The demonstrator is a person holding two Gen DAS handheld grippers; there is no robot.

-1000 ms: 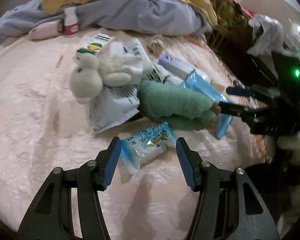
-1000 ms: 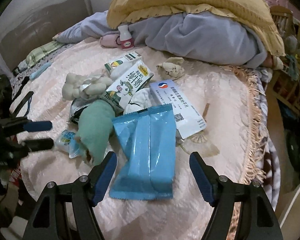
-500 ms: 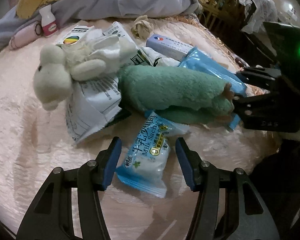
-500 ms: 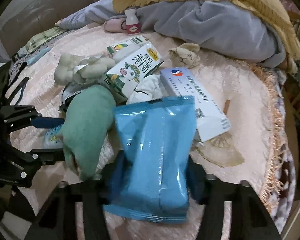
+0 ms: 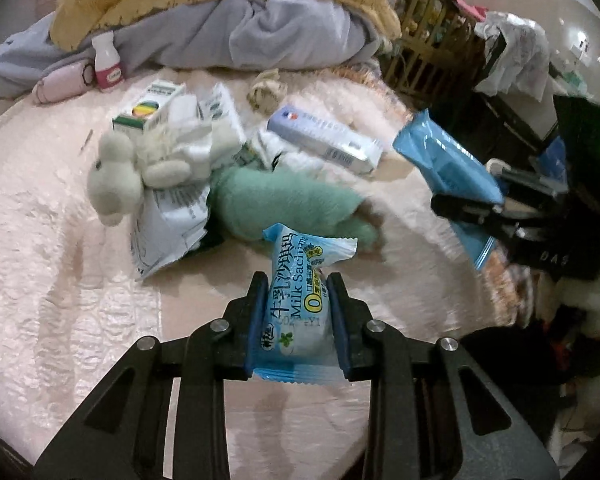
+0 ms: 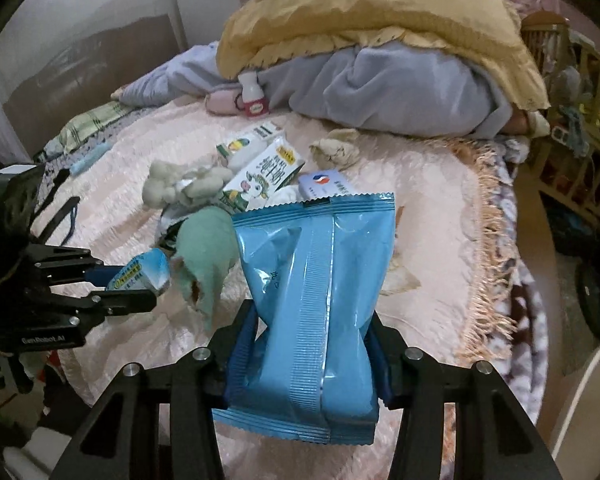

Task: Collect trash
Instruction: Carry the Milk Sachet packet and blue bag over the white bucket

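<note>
My left gripper is shut on a small light-blue Milk Sachima snack packet and holds it above the pink bedspread. It also shows in the right wrist view. My right gripper is shut on a large blue wrapper, lifted off the bed; it shows at the right in the left wrist view. More litter lies on the bed: a white crumpled bag, a milk carton, a blue-white box, a green-white box and a crumpled tissue.
A white plush toy and a green plush toy lie among the litter. A small bottle and a pink case sit by the piled grey and yellow blankets. A wooden crib stands to the right of the bed.
Both grippers closed on their packets and lifted them off the bed. The left one was open around the snack packet half a second ago; the right one was closing on the blue wrapper.
</note>
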